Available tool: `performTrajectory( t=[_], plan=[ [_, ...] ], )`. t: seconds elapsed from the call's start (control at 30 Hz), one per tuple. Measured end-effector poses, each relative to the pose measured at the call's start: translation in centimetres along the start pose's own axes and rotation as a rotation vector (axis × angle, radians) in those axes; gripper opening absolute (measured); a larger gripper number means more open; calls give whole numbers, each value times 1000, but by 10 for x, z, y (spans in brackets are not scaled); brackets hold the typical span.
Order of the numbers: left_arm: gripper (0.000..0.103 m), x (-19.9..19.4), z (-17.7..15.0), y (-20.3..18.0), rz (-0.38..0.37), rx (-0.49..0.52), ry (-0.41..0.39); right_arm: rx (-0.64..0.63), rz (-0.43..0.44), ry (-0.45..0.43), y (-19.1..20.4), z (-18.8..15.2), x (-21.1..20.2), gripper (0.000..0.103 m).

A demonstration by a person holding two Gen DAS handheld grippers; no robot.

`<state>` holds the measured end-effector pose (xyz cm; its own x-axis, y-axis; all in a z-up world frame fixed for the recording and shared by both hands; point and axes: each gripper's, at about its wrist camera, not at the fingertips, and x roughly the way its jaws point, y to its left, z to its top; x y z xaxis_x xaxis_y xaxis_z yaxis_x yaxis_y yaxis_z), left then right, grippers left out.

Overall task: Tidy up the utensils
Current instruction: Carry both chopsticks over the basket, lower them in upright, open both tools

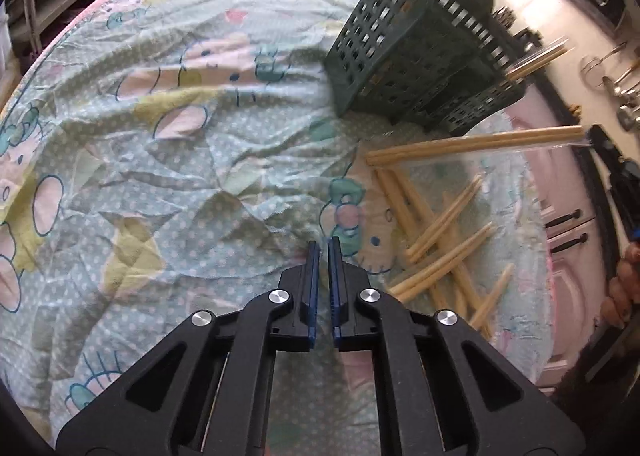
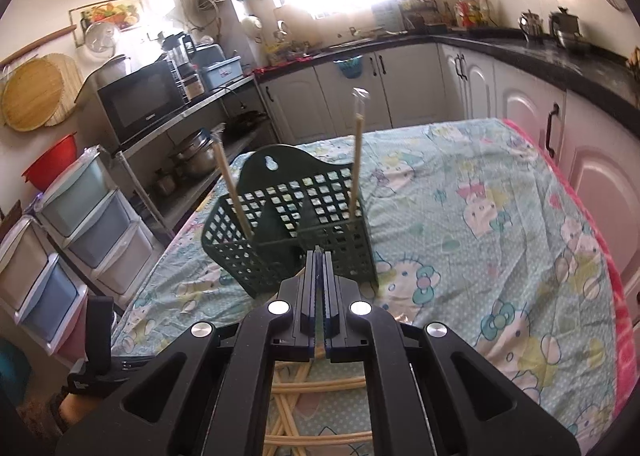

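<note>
A dark green perforated utensil basket [image 1: 416,67] [image 2: 292,228] stands on the table with wrapped chopstick pairs upright in it [image 2: 356,163] [image 2: 232,191]. Several loose wooden chopsticks [image 1: 444,240] lie on the cloth right of my left gripper [image 1: 324,246], which hovers above the cloth, nearly shut and empty. My right gripper [image 1: 600,143] [image 2: 319,254] is shut on a plastic-wrapped chopstick pair [image 1: 476,145], held level above the loose pile, in front of the basket. More chopsticks [image 2: 320,388] show beneath it.
The table is covered by a wrinkled cartoon-print cloth [image 1: 160,135] [image 2: 500,236]. Kitchen cabinets [image 2: 520,107], a shelf with a microwave [image 2: 140,99] and plastic drawers [image 2: 80,223] surround the table.
</note>
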<state>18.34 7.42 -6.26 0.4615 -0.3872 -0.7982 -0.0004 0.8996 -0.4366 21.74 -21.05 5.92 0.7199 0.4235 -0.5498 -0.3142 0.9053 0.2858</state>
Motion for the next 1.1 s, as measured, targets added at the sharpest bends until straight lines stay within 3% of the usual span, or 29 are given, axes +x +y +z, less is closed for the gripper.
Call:
performTrajectory(
  t=[0.2,0.5,1.1],
  plan=[
    [1,-37,9,-2,-66,17,-90,-51,17,-18,16,10,-7,3],
    [1,-81,34,-17,-108,55,-208,-118,54,-44,41,23,-18,3],
    [0,-137,73,-81,-201,211,-342,-212,81,-91,75,48,-42,3]
  ],
)
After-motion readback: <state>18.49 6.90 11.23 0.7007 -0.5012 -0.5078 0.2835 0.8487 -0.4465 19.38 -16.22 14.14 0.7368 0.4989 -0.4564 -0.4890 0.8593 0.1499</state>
